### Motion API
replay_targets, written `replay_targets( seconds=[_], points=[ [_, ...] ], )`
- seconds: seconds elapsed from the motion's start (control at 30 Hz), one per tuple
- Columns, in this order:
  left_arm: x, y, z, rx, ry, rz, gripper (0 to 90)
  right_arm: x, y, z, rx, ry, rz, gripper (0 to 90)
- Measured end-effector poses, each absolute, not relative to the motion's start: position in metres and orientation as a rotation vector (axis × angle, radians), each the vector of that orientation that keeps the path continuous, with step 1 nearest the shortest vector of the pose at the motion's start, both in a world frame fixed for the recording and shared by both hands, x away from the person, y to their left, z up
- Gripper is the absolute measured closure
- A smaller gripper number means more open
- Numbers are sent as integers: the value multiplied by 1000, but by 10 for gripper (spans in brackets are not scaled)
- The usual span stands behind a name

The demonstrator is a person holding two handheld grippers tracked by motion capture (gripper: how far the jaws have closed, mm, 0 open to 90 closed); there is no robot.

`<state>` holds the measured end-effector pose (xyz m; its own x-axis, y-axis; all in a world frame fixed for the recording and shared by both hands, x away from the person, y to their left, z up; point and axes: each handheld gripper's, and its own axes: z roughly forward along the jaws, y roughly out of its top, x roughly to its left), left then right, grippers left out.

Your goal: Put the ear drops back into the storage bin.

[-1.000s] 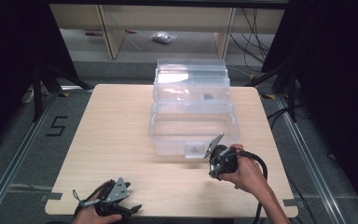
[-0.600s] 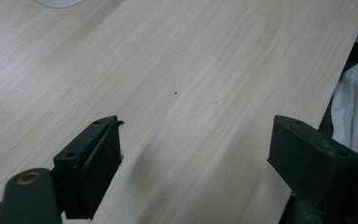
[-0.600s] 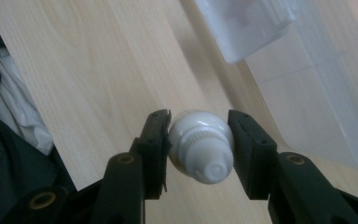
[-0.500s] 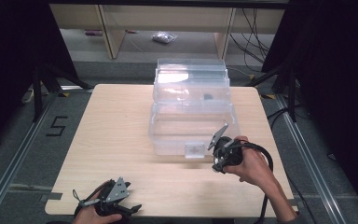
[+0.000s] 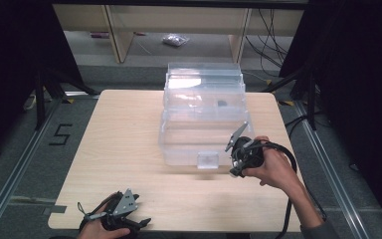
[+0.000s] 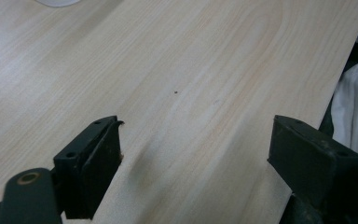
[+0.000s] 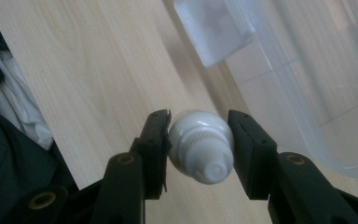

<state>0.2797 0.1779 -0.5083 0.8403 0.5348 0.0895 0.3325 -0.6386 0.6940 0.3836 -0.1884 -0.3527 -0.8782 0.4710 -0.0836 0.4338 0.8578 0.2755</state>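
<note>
Clear plastic storage box with a stepped, see-through body standing upright at the middle of the pale wooden bench, a small translucent latch tab on its near wall. Just right of that tab, and close against the box's near right corner, the right tool, held in a hand with a black cable looping off behind. Nothing between this tool and the box; only open bench below. Pinched between the right tool's two black jaws, a small white rounded plastic bottle with a ribbed collar and a stubby nozzle pointing back toward the camera, both pads pressing its sides, lifted clear of the bench. In the right gripper view, the clear box rim curving past just beside the bottle, the latch tab beyond it. Left tool well apart at the bench's near left edge, jaws spread wide over bare wood, gripping nothing.
</note>
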Motion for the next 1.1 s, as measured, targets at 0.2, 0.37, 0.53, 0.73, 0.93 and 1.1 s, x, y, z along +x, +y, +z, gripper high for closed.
replay_targets(
  seconds=[0.2,0.37,0.53,0.73,0.93,1.1],
  points=[
    [280,178,-508,2311,645,367,165,391,-192,-345,720,2877,365,602],
    [280,178,-508,2317,624,377,165,397,-193,-340,713,2884,359,602],
    [279,178,-509,2305,646,366,165,406,-199,-333,739,2869,352,602],
    [280,178,-509,2310,646,364,165,412,-199,-330,772,2865,341,602],
    [280,178,-509,2306,641,364,165,422,-199,-327,765,2864,327,602],
    [280,178,-509,2310,647,363,165,427,-198,-323,791,2860,322,602]
  ],
)
